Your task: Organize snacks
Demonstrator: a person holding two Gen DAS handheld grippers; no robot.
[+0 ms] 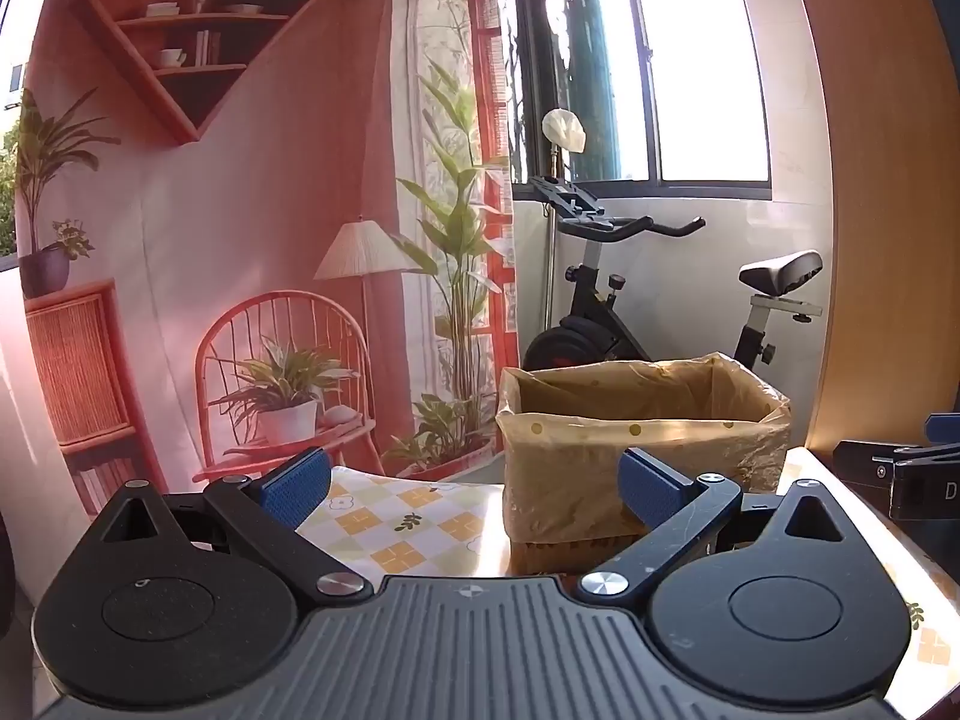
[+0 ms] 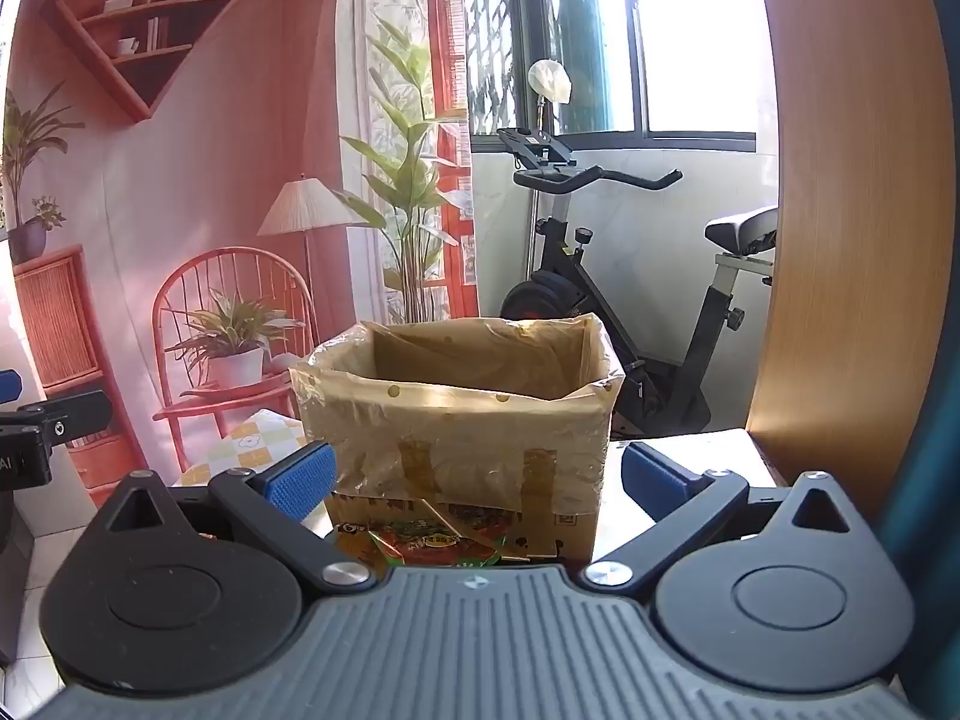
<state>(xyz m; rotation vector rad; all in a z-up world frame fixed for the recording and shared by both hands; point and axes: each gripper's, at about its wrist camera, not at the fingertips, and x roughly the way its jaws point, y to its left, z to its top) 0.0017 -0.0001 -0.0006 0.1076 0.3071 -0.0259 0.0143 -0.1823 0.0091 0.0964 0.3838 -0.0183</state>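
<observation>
Snacks are showing only as a red-and-green packet (image 2: 429, 543) lying flat on the table right at the foot of the cardboard box (image 2: 456, 414), just beyond my right gripper (image 2: 477, 480) and partly hidden under its housing. I am holding that gripper low with its blue pads (image 2: 300, 477) spread wide and nothing between them, lined up on the box front, which I judge is the stance for coming down on the packet.

The box is standing upright, lined with a crinkled clear bag that is folded over the rim, presumably so packets can be dropped straight in; I cannot see whether anything is lying inside it.

My left gripper (image 1: 474, 486) is also hanging fully open and empty, set off to the box's left side over the checked tablecloth (image 1: 396, 516), where no snack is showing. I judge it is waiting clear so the two tools are not crowding each other.

Behind the table a printed room backdrop (image 1: 240, 210) is hanging, with an exercise bike (image 1: 648, 300) beside the window.
</observation>
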